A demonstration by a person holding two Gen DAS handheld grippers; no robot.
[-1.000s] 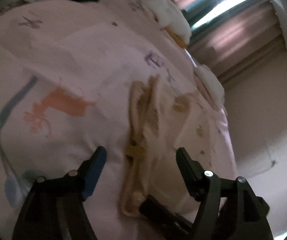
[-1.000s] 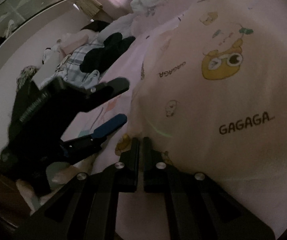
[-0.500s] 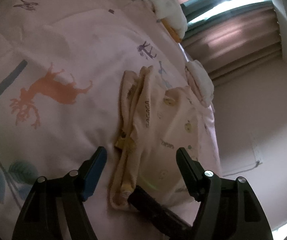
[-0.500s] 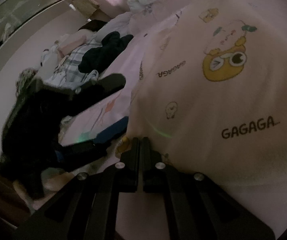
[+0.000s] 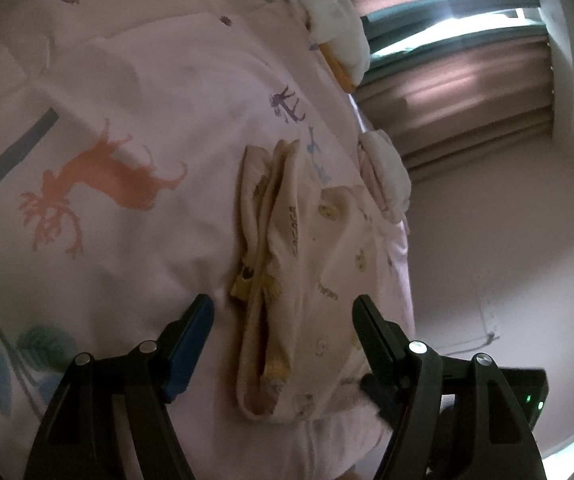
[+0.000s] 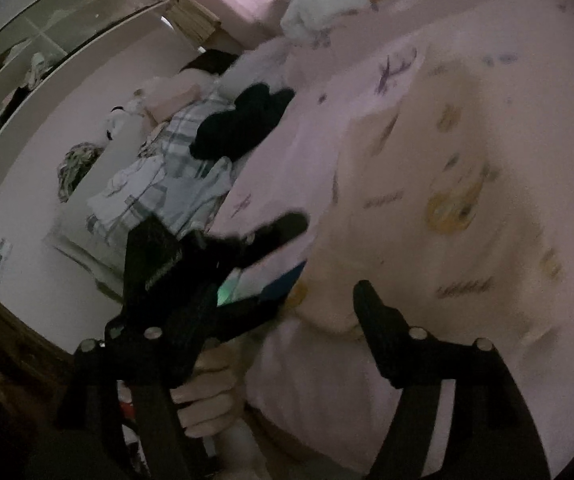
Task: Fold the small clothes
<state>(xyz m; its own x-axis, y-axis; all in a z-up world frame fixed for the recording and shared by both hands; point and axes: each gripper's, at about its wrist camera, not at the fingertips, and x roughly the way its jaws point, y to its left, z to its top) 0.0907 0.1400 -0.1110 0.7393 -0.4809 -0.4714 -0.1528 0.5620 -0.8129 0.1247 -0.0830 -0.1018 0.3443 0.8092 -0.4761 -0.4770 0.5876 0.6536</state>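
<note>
Pink animal-print bedspread (image 5: 135, 92) under cream garment (image 5: 307, 280), curtained window (image 5: 455, 92) beyond; both grippers agape, empty

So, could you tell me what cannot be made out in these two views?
- Right wrist view: prints on the cream garment are motion-blurred, unreadable.
- Right wrist view: the right gripper's left finger is hidden behind the left gripper.
- Left wrist view: the garment's near edge is hidden by a fold and the finger.
</note>
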